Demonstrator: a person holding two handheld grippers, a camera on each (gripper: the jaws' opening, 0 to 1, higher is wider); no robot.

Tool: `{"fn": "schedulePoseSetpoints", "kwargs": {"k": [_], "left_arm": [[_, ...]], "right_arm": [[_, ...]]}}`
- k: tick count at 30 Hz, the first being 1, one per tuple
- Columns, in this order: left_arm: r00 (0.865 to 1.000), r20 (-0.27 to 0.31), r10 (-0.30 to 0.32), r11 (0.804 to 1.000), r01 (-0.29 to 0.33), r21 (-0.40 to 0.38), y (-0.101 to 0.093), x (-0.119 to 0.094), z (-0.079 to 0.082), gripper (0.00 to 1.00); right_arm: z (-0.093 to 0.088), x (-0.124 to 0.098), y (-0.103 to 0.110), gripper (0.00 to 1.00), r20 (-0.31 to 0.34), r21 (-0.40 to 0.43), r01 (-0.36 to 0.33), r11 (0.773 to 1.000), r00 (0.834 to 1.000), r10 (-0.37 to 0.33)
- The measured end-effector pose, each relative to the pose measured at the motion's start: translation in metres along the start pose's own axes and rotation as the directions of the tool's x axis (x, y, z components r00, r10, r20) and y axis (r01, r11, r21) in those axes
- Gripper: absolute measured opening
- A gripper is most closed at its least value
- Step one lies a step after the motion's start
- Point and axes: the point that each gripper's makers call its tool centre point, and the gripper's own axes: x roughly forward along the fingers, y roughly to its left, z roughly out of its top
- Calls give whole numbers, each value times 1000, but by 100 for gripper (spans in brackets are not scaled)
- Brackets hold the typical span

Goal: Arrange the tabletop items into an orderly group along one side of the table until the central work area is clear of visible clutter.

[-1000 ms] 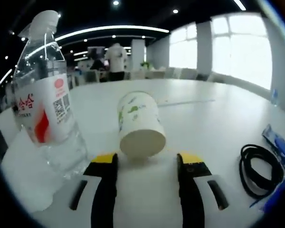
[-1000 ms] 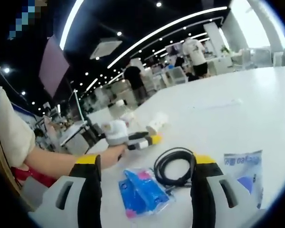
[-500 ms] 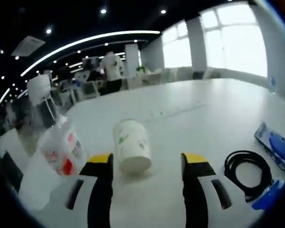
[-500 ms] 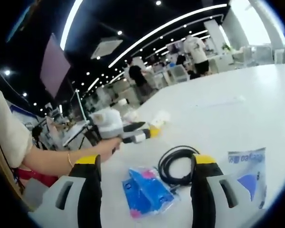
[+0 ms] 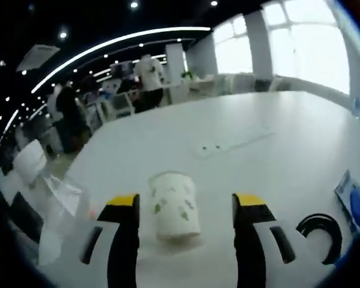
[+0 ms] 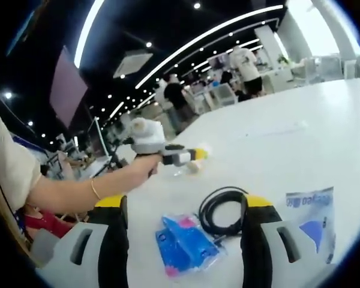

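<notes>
Your left gripper [image 5: 183,210] hangs above the white table [image 5: 258,150] with its jaws spread wide and nothing between them. The paper cup [image 5: 175,205] lies on its side in the gap between those yellow-tipped jaws, apart from both. Its long axis runs almost straight along the line of the jaws, one round end towards you and the other pointing away towards the far edge of the table; which end is the mouth is not clear. So the cup is dead ahead and a little below, and you would have to come down over it and close across its width, not along its length. The clear plastic bottle [image 5: 57,198] sits blurred just left of the left jaw, near the table's edge.

Your right gripper [image 6: 185,243] is also released and holds nothing. Between and ahead of its jaws lie the blue packet [image 6: 186,243] and the coiled black cable [image 6: 223,211]; the clear pouch [image 6: 311,211] rests beside the right jaw. These three lie well apart from the cup, so your left hand is the nearer one for it.
</notes>
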Motion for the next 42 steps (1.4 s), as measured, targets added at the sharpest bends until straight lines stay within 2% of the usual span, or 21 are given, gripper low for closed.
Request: {"fn": "schedulePoseSetpoints", "kwargs": {"k": [3, 5, 7, 8, 12, 14, 16, 19, 20, 23, 24, 25, 31, 33, 35, 36, 37, 39, 40, 41, 42], "left_arm": [[999, -32, -8, 1000, 8, -14, 0, 6, 4, 58], [995, -97, 5, 999, -2, 34, 4, 10, 3, 59], [993, -117, -13, 1000, 15, 10, 2, 14, 8, 56], [986, -159, -59, 998, 58, -9, -3, 15, 6, 55], [960, -269, -78, 993, 52, -102, -2, 18, -4, 51], [943, -312, -119, 988, 83, -128, -8, 21, -8, 51], [929, -352, -114, 990, 76, -119, -7, 26, -12, 51], [916, -392, -88, 995, 60, -82, -2, 32, -18, 47], [908, -410, -90, 994, 59, -88, -1, 34, -20, 47], [900, -421, -110, 992, 71, -108, -4, 38, -23, 43], [889, -442, -117, 992, 80, -102, -5, 38, -27, 41], [886, -449, -118, 991, 77, -107, -5, 38, -28, 39], [894, -431, -124, 988, 73, -134, -8, 39, -26, 38], [901, -412, -136, 986, 82, -146, -11, 36, -24, 37], [917, -377, -133, 985, 79, -156, -12, 36, -19, 37], [932, -338, -131, 985, 82, -154, -13, 37, -13, 37], [939, -316, -134, 984, 89, -152, -14, 38, -10, 37], [953, -267, -141, 975, 87, -203, -18, 35, -5, 37], [968, -204, -146, 968, 97, -233, -20, 36, 2, 37], [970, -191, -150, 963, 100, -249, -20, 35, 2, 37], [976, -139, -165, 960, 127, -250, -24, 34, 7, 37]], "right_arm": [[0, 0, 0, 76, -1, 1, -1, 1000, 1000, 1], [0, 0, -1, 76, -1, 1, 2, 1000, 1000, -2], [1, -1, -2, 76, 1, 3, 6, 1000, 1000, -6], [2, -2, -3, 76, 3, 4, 8, 1000, 1000, -8], [4, -3, -5, 76, 6, 5, 15, 1000, 1000, -15], [6, -4, -3, 76, 14, 11, 8, 1000, 1000, -8], [9, -4, 0, 76, 23, 14, 1, 1000, 1000, -1], [9, -4, 1, 76, 22, 10, -4, 1000, 1000, 4], [9, -4, 1, 76, 20, 9, -4, 1000, 1000, 4], [9, -5, 1, 76, 18, 8, -2, 1000, 1000, 2], [9, -5, 0, 76, 18, 7, -1, 1000, 1000, 0], [10, -5, 0, 76, 18, 7, 1, 1000, 1000, -1], [9, -6, -2, 76, 12, 4, 9, 1000, 1000, -9], [9, -6, -2, 76, 11, 4, 9, 1000, 1000, -9], [9, -6, -2, 76, 8, 2, 10, 1000, 1000, -10], [9, -6, -2, 76, 8, 2, 12, 1000, 1000, -12], [8, -6, -2, 76, 8, 2, 13, 1000, 1000, -13], [8, -6, -2, 76, 5, 2, 13, 1000, 1000, -13], [8, -6, -2, 76, 5, 0, 13, 1000, 1000, -13], [8, -6, -2, 76, 5, -1, 14, 1000, 1000, -14], [8, -6, -2, 76, 4, -2, 14, 1000, 1000, -14]]}}
